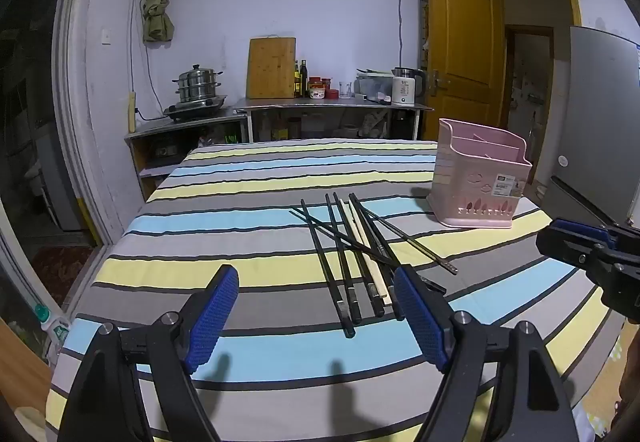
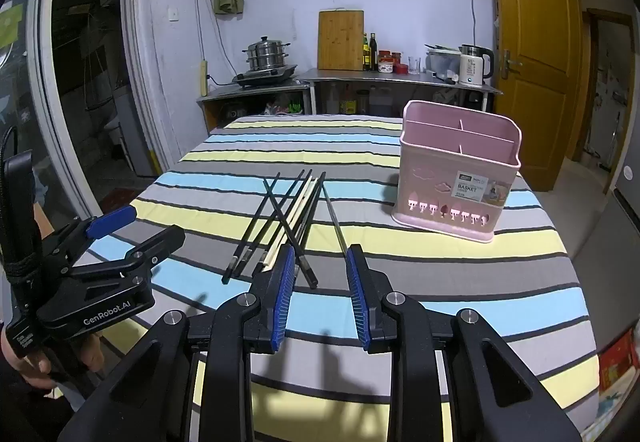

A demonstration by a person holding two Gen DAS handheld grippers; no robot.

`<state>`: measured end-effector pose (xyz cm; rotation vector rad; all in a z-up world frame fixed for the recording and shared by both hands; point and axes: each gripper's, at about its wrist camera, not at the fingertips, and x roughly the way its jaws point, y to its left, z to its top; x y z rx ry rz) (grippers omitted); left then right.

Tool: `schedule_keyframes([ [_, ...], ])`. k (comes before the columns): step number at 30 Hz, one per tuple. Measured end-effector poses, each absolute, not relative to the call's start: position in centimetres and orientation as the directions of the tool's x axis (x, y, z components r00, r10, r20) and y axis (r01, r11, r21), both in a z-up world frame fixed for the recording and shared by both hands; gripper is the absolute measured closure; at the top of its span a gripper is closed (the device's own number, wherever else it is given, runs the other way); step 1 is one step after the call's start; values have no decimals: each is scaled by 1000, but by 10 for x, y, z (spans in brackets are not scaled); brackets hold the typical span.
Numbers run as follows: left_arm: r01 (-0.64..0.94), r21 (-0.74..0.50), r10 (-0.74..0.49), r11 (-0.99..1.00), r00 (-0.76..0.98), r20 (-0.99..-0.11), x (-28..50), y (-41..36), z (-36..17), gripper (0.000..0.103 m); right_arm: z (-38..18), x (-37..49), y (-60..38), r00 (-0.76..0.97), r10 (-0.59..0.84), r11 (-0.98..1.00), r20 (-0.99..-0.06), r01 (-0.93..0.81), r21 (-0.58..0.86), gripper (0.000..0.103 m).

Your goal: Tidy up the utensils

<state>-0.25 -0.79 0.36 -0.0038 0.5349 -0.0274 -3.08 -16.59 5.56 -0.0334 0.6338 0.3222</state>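
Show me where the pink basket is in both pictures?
Left wrist view: pink basket stands right of centre, beyond the chopsticks.
Right wrist view: pink basket stands right of centre, past the chopsticks.
Shared landmark: the wooden cutting board against the wall.

The striped tablecloth (image 2: 460, 270) lies bare between the chopsticks (image 2: 288, 226) and the pink basket (image 2: 456, 197), wide enough for a gripper to pass; the far half of the table (image 1: 280, 161) is bare too; the basket stands upright near the right edge, its 3 compartments open at the top; the chopsticks lie crossed in 1 loose heap; the left gripper (image 1: 316, 316), jaws wide, hangs over the near edge; the right gripper (image 2: 320, 290) hovers beside it.
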Motion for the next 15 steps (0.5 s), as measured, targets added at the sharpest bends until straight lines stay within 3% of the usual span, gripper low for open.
schedule_keyframes([
  [15,29,-10,-30,1000,859,-511,-4,-9,3,23,55,-31,-166,757,285,950,-588,-306,67,75],
])
